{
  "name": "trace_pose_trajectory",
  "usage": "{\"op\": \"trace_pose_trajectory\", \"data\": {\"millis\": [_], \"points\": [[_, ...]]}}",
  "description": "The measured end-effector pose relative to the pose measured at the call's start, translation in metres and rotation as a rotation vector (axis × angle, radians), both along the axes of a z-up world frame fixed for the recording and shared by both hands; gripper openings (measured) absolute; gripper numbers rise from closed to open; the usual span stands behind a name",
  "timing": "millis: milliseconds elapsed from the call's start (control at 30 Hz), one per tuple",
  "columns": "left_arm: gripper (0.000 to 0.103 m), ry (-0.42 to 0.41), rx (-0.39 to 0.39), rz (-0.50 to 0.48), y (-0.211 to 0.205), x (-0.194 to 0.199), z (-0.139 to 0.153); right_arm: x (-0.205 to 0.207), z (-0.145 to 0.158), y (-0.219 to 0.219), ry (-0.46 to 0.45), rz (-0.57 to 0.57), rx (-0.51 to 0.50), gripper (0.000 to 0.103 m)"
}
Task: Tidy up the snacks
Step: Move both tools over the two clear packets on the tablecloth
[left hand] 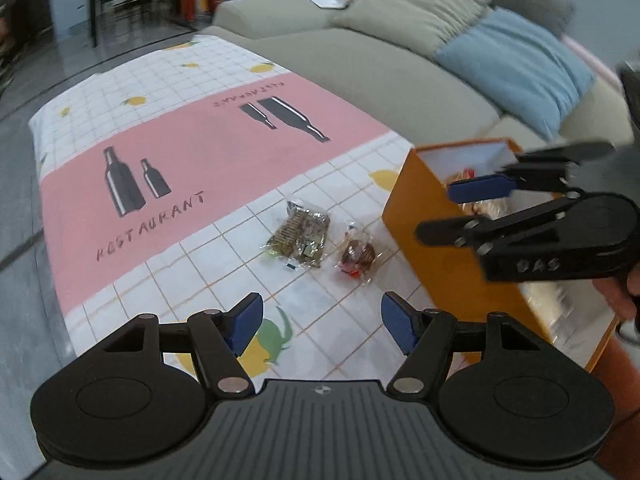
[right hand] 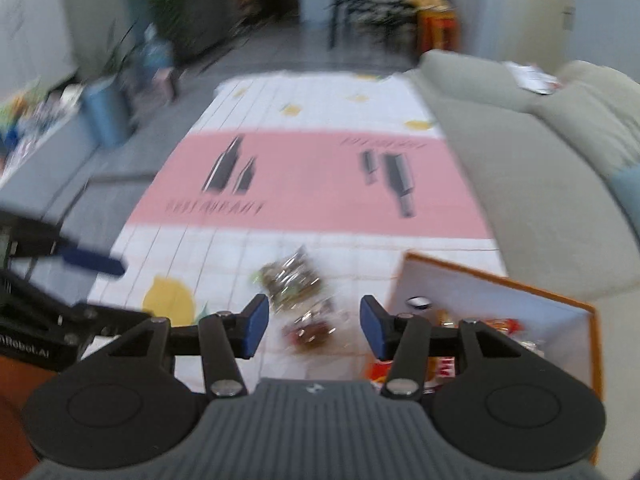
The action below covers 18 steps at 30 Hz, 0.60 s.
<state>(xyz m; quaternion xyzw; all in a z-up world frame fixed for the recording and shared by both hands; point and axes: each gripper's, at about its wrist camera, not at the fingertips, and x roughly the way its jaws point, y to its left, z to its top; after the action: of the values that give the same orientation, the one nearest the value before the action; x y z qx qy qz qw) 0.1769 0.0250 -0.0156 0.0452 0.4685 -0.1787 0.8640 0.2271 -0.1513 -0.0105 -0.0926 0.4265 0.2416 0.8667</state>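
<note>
Low table (left hand: 208, 168) beside a grey sofa (left hand: 360, 68), covered with a pink-and-white "RESTAURANT" cloth. Only the near corner is in use.

Orange box (left hand: 424, 216), white inside, stands at the table's near right corner, top open. It sits close by the loose snacks, probably so each transfer is short. Contents, seen in the right wrist view: several wrapped snacks with red and yellow packaging, partly hidden behind the gripper; count not readable.

Right gripper (right hand: 314, 326) hangs above the table edge just left of the box opening, fingers spread, nothing between them. View is motion-blurred.

Left gripper (left hand: 322, 326) sits low over the near edge, fingers also spread wide and empty, aimed toward the two loose packets.

Clear packet of greenish-brown snacks (left hand: 298, 234) lies flat on the white grid, just left of a smaller clear-wrapped dark-red sweet (left hand: 358, 260). The two are near each other, apparently not touching; the sweet is nearer the box.

Judgement: sorting mostly done; two items remain outside.
</note>
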Motion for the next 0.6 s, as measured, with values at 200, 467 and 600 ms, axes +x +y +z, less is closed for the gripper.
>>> {"op": "trace_pose_trajectory", "data": {"millis": [200,467,600], "points": [[0.080,0.002,0.068,-0.070,0.003,0.021,-0.017,0.032,-0.031,0.035,0.131,0.109,-0.126,0.052],[0.080,0.025,0.043,-0.100,0.013,0.055,-0.037,0.071,-0.071,0.058,0.272,0.135,-0.261,0.052],[0.080,0.029,0.047,-0.139,0.012,0.068,-0.047,0.081,-0.086,0.065,0.332,0.148,-0.299,0.050]]}}
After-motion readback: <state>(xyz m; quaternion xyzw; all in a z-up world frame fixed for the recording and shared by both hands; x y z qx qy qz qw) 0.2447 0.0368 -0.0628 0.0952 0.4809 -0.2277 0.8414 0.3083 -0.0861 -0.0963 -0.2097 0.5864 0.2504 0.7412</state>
